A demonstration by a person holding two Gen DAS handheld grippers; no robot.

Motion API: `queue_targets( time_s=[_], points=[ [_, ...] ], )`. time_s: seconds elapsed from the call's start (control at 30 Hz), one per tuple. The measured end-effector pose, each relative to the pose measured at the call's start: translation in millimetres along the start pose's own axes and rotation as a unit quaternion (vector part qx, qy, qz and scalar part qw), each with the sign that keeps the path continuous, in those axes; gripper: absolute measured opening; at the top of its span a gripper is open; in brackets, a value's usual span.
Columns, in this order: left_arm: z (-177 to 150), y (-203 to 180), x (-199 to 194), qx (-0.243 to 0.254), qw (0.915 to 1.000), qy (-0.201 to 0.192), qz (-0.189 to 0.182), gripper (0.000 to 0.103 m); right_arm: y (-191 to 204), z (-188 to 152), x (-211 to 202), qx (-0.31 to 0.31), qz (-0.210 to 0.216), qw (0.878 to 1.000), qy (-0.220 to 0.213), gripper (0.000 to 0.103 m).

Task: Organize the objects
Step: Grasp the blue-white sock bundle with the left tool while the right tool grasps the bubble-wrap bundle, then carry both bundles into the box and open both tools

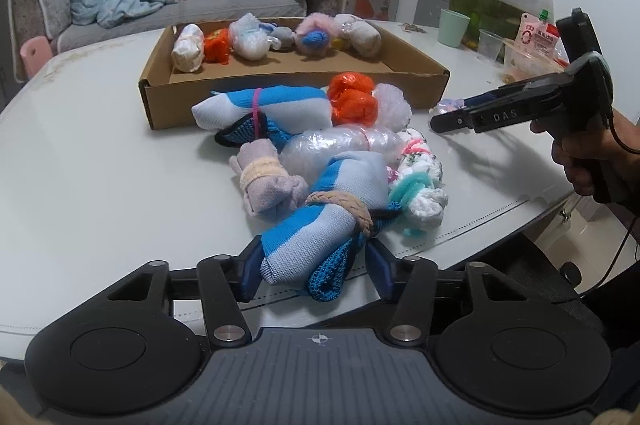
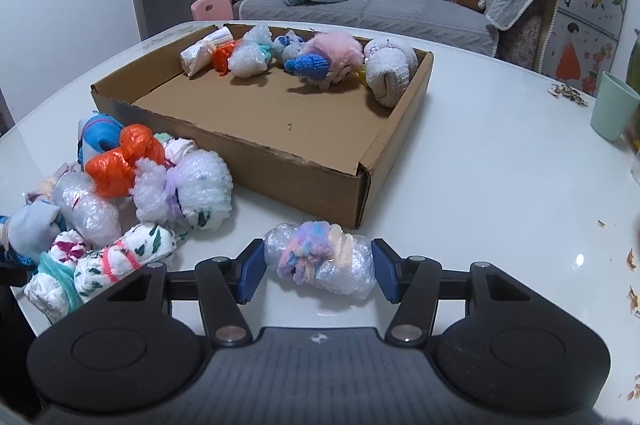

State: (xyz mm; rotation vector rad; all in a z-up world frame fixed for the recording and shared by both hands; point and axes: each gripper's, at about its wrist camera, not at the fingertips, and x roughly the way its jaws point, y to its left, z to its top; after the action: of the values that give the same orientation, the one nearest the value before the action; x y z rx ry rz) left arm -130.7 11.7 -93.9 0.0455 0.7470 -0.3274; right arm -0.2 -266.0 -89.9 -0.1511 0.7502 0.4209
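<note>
Between the blue pads of your left gripper point(image 1: 314, 271) sits a blue-and-grey sock bundle point(image 1: 320, 225) tied with a tan band; both pads press its sides, so the jaws are closed partway onto it at the near table edge. Just beyond its far end lie a mauve cloth roll point(image 1: 268, 185), a bubble-wrap roll point(image 1: 340, 145) and a white floral bundle point(image 1: 420, 185), all touching in one pile. Farther ahead of that gripper stands the cardboard tray point(image 1: 180, 101), with more bundles lined along its far wall.

Your right gripper point(image 2: 319, 271) is opened wide, its pads meeting the two ends of a bubble-wrap bundle with pastel yarn point(image 2: 320, 259), which rests on the white table point(image 2: 500, 185). Directly ahead of this gripper is the tray's near corner point(image 2: 360, 193); to its left lies the pile, including an orange plastic bundle point(image 2: 120, 161). A green cup point(image 2: 614, 109) stands far to the right.
</note>
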Motion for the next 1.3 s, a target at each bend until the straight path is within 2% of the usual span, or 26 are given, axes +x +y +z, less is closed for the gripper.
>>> queue_targets(
  time_s=[0.03, 0.07, 0.17, 0.3, 0.53, 0.87, 1.03, 1.2, 1.3],
  points=[
    [1, 0, 1, 0.005, 1.0, 0.001, 0.004, 0.072, 0, -1, -1, 0.0, -0.001, 1.0, -0.001, 0.053],
    [2, 0, 2, 0.009, 1.0, -0.001, 0.003, 0.076, -1, -1, -1, 0.0, -0.001, 1.0, 0.0, 0.053],
    [5, 1, 5, 0.012, 0.9999, -0.004, -0.009, 0.075, -3, 0, -1, 0.002, 0.0, 1.0, 0.0, 0.053],
    [8, 0, 12, 0.019, 0.9995, 0.002, -0.024, 0.069, -5, 0, -3, 0.005, 0.002, 1.0, 0.001, 0.053],
    [5, -6, 6, 0.028, 0.9987, 0.008, -0.042, 0.047, -12, 2, -10, 0.01, 0.004, 1.0, 0.0, 0.052],
    [3, -4, -2, 0.015, 0.9988, 0.01, -0.046, 0.045, -16, 7, -17, 0.006, 0.005, 1.0, -0.007, 0.052],
    [5, 3, -17, 0.004, 0.999, 0.003, -0.044, 0.045, -19, 15, -29, 0.002, 0.003, 1.0, -0.019, 0.052],
    [21, 13, -36, -0.01, 0.999, -0.017, -0.04, 0.045, -18, 32, -47, -0.011, 0.004, 0.999, -0.042, 0.052],
    [41, 24, -47, -0.009, 0.9991, -0.034, -0.024, 0.045, -14, 47, -55, -0.029, 0.009, 0.998, -0.058, 0.052]
  ],
)
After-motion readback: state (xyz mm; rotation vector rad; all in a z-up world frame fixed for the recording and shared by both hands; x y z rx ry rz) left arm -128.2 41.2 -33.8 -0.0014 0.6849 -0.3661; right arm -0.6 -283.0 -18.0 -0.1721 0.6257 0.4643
